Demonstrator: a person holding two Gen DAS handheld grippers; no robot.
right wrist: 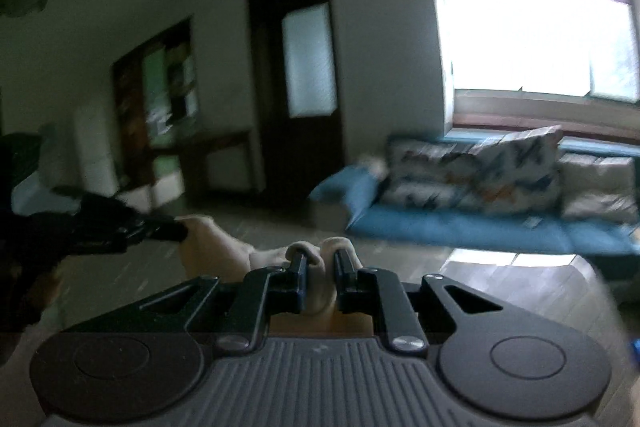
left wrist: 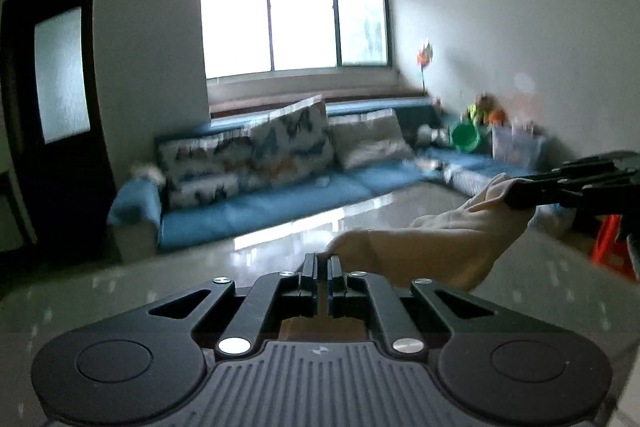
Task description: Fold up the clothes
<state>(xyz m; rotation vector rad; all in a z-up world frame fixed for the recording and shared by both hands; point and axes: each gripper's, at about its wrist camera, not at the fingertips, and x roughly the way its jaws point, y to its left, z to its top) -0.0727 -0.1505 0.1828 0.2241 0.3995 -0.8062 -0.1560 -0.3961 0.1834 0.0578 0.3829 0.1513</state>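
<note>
- The cream cloth (left wrist: 432, 247) is a pale beige garment, soft and a little crumpled; what kind of garment it is I cannot tell.
- It hangs in the air between the two hand-held grippers, above a glossy grey-white surface (left wrist: 160, 291) that reflects the window light. Whether this surface is a desk or the floor is not clear.
- The left hand-held gripper (left wrist: 322, 261) is closed on one edge of the cloth; its two black fingers stand almost together, with only a thin layer of cloth between them.
- The right hand-held gripper (right wrist: 320, 259) is closed on a thicker bunch of the same cloth, which bulges out between and over its fingers.
- In the left wrist view the cloth stretches from the near fingers up to the right, where the other gripper pinches its far corner.
- In the right wrist view the cloth runs to the left, to the tip of the left gripper.
- Behind, there is a blue sofa (left wrist: 280, 199) with patterned cushions (left wrist: 280, 143), a bright window (left wrist: 296, 19) and a dark door (right wrist: 298, 87).
- Both views are blurred.
</note>
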